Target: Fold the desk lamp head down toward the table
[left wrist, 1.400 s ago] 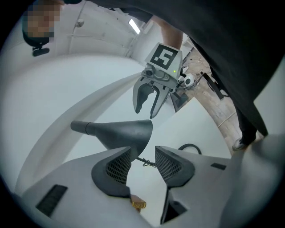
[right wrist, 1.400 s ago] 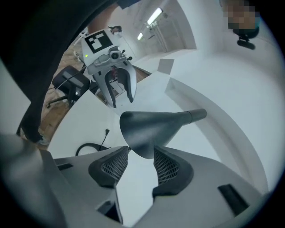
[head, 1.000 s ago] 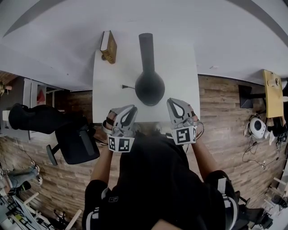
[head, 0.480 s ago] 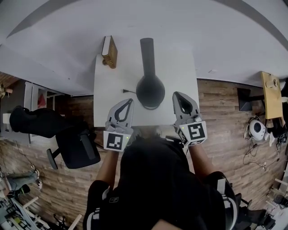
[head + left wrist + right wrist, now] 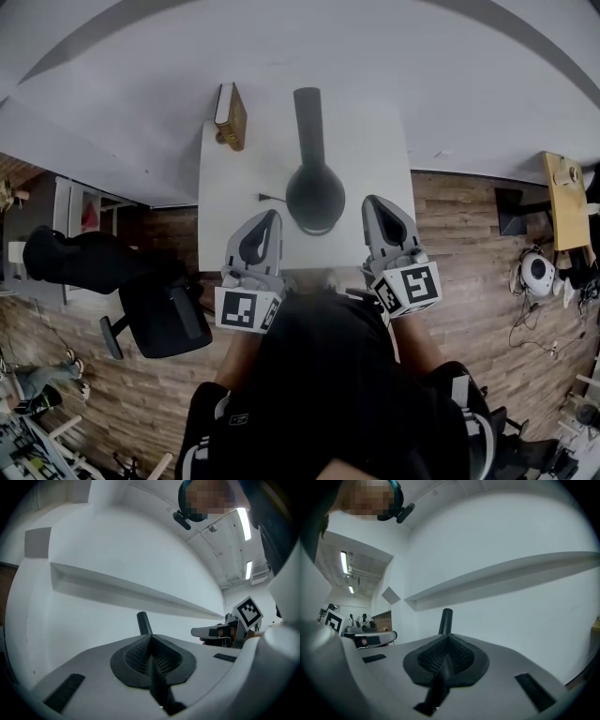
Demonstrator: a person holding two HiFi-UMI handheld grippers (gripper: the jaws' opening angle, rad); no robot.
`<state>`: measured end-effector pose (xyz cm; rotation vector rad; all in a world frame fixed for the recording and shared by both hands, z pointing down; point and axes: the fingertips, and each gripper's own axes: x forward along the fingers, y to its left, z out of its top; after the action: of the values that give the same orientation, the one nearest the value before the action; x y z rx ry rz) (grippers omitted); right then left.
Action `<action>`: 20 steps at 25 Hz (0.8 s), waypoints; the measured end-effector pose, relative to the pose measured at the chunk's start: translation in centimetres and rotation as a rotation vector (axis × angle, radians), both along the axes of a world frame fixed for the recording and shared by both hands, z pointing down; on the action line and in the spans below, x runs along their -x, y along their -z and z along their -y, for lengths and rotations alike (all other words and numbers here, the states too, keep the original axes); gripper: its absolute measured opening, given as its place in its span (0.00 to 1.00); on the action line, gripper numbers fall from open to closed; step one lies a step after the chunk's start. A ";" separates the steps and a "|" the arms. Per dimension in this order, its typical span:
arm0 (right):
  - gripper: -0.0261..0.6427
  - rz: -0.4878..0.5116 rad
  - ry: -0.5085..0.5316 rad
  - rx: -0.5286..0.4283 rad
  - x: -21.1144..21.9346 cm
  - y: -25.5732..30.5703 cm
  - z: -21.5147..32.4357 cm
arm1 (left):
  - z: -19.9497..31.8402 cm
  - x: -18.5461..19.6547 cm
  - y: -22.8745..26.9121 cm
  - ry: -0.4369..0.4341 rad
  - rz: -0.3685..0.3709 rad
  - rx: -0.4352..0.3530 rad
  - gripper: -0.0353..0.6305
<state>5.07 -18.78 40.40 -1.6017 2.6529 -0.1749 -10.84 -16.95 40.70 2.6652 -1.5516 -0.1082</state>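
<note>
just smooth round black lamp (image 5: pixel 313 178), upright

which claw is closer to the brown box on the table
Left. The left claw is on the same side of the lamp as the brown box; the right claw is across the lamp.

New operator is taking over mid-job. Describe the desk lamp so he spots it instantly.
Find the white table against the white wall. Near its middle stands the desk lamp: a round base with a long neck. It is all black, unlike the small brown-and-white box at the table's far left corner.
</note>
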 end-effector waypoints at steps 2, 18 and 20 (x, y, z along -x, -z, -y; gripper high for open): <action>0.06 0.001 0.004 0.002 0.1 -0.2 -0.1 | 0.0 0.0 -0.4 0.002 0.001 0.005 0.09; 0.06 -0.017 0.008 0.006 0.4 -0.8 -0.4 | -0.5 -1.0 -1.1 -0.031 0.012 0.018 0.09; 0.06 -0.018 0.009 0.008 0.4 -0.9 -0.4 | -0.5 -1.0 -1.2 -0.032 0.010 0.019 0.09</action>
<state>4.63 -18.40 41.33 -1.6014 2.6762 -0.1729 -9.86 -16.48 41.89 2.6785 -1.5049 -0.0781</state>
